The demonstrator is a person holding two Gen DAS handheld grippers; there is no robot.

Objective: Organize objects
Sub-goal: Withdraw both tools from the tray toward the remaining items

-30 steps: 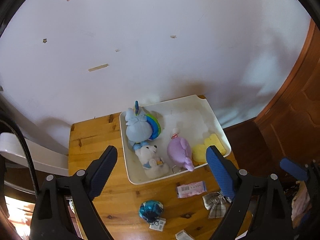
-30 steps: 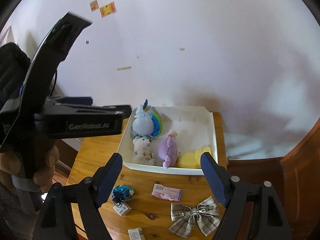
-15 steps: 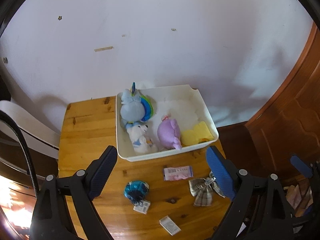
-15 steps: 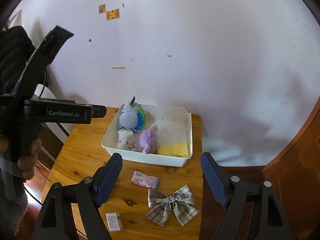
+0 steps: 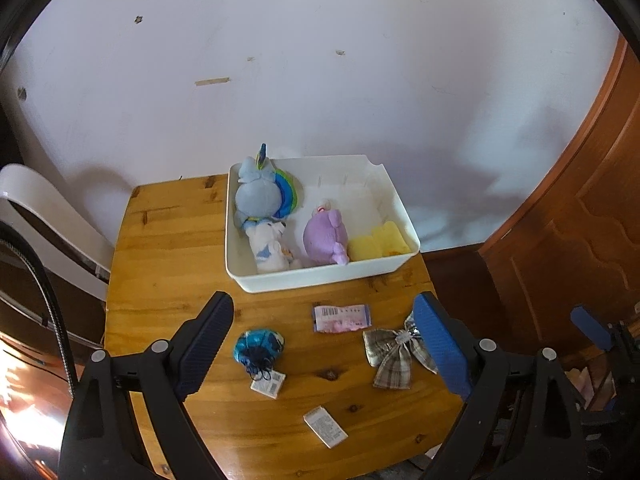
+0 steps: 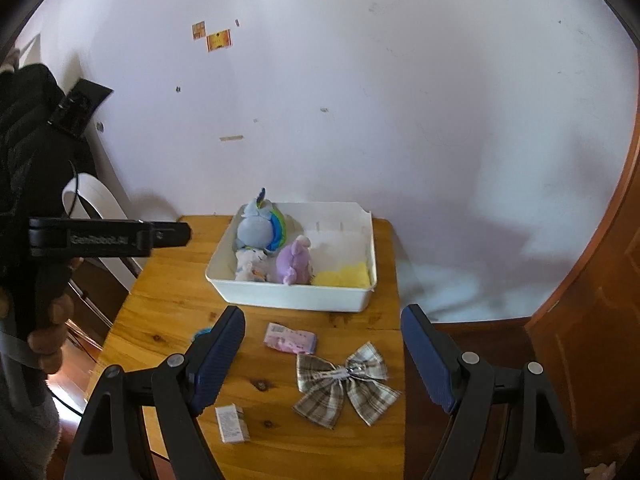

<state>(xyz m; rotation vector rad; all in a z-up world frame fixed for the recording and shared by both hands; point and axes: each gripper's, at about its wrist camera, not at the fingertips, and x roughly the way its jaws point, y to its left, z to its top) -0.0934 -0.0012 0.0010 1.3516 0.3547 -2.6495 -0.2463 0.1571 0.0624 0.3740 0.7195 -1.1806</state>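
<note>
A white bin [image 5: 320,278] [image 6: 288,295] stands at the back of a small wooden table [image 5: 168,248] [image 6: 168,300]. In it lie a blue plush [image 5: 256,196], a white bear [image 5: 270,246], a purple plush [image 5: 322,236] and a yellow cloth [image 5: 378,242]. On the table in front lie a pink packet [image 5: 341,318] [image 6: 290,338], a plaid bow [image 5: 396,354] [image 6: 344,384], a blue pouch [image 5: 258,346] and a small white box [image 5: 325,426] [image 6: 231,424]. My left gripper [image 5: 324,344] and right gripper [image 6: 322,354] are open and empty, held above the table's near side.
A white wall is behind the table. A wooden door [image 5: 580,220] stands to the right. A white chair back [image 5: 44,208] is left of the table. The left gripper's body [image 6: 108,236] and the hand holding it show at the left of the right wrist view.
Both grippers have pulled back and up from the bin, so more of the table's front and the loose items show. Nothing on the table has moved.
</note>
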